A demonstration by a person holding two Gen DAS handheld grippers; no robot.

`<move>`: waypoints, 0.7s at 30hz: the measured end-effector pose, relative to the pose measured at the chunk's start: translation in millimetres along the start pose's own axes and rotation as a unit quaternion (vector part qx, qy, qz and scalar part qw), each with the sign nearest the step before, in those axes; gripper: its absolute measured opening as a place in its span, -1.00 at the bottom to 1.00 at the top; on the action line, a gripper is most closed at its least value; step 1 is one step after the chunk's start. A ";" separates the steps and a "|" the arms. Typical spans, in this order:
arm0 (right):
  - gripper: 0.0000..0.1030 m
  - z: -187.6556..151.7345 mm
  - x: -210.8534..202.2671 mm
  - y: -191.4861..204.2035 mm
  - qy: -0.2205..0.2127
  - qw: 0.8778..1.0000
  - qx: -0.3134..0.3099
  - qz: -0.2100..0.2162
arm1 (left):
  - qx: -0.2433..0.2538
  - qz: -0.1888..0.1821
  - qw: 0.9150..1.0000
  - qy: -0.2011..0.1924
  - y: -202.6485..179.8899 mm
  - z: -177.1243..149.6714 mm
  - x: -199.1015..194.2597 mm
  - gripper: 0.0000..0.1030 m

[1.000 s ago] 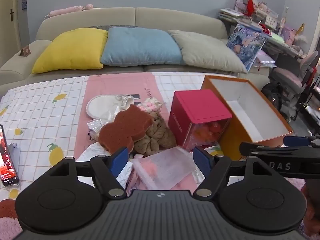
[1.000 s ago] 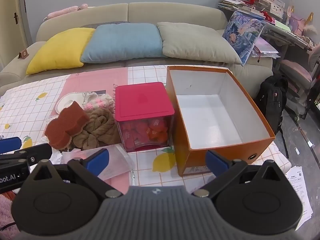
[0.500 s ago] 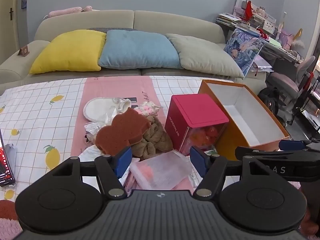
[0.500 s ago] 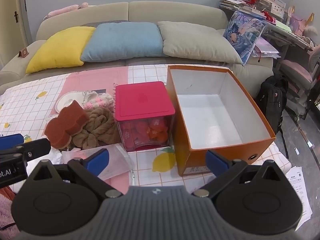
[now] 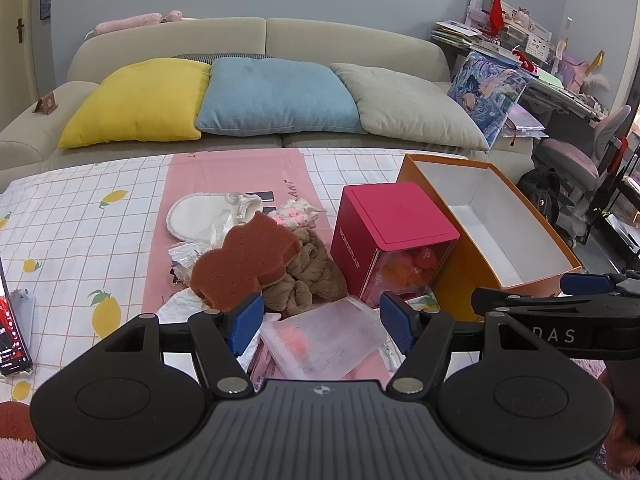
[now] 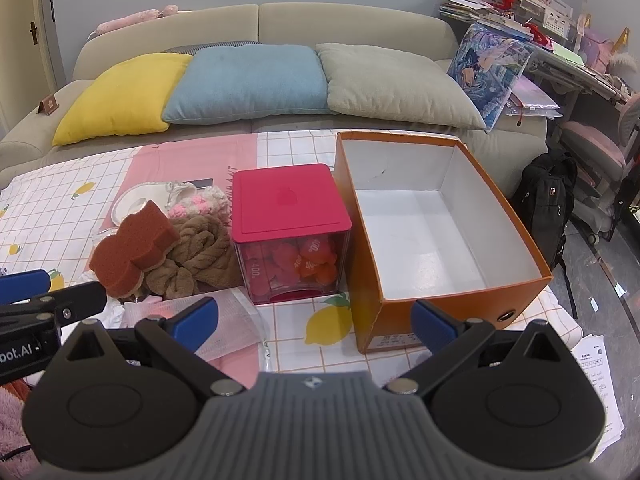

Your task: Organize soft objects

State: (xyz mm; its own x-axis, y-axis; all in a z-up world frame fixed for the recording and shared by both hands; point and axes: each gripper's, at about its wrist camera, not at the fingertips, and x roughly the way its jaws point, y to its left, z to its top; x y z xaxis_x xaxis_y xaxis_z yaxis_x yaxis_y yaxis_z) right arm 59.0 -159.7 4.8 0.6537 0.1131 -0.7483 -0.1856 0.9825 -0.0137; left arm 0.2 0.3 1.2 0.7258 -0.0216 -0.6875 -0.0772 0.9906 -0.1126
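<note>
A pile of soft things lies on the table: a brown sponge (image 5: 244,260) (image 6: 134,246), a brown knotted cloth (image 5: 308,276) (image 6: 200,258), a white pad (image 5: 200,218), a pink-white knit piece (image 5: 298,214) and a clear pouch with pink contents (image 5: 324,338) (image 6: 228,320). An open, empty orange box (image 5: 492,224) (image 6: 440,232) stands at the right. My left gripper (image 5: 322,322) is open just above the pouch, holding nothing. My right gripper (image 6: 314,320) is open and empty, in front of the orange box and the pink-lidded cube.
A pink-lidded clear cube (image 5: 394,240) (image 6: 290,232) with red pieces inside stands between the pile and the orange box. A phone (image 5: 12,332) lies at the table's left edge. A sofa with three cushions (image 5: 276,96) is behind; a backpack (image 6: 548,196) sits on the floor right.
The left gripper has drawn back and risen a little, so the pile looks farther away. The right gripper has barely moved. Both stay open.
</note>
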 end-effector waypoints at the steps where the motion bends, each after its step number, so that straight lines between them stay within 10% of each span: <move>1: 0.95 -0.1 0.1 0.0 0.000 1.000 0.000 0.000 | 0.000 0.001 1.000 0.001 0.2 0.0 0.3 0.53; 21: 0.95 -0.9 -0.3 1.0 0.000 1.000 0.000 0.000 | -0.002 -0.001 1.000 0.008 2.3 -2.0 5.2 0.54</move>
State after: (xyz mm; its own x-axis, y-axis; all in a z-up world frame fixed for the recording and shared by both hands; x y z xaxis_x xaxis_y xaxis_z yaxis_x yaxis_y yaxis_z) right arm 57.9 -158.9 4.4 0.6539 0.1122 -0.7482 -0.1848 0.9827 -0.0142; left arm 2.4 2.3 -4.1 0.7146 -0.0261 -0.6991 -0.0787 0.9900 -0.1174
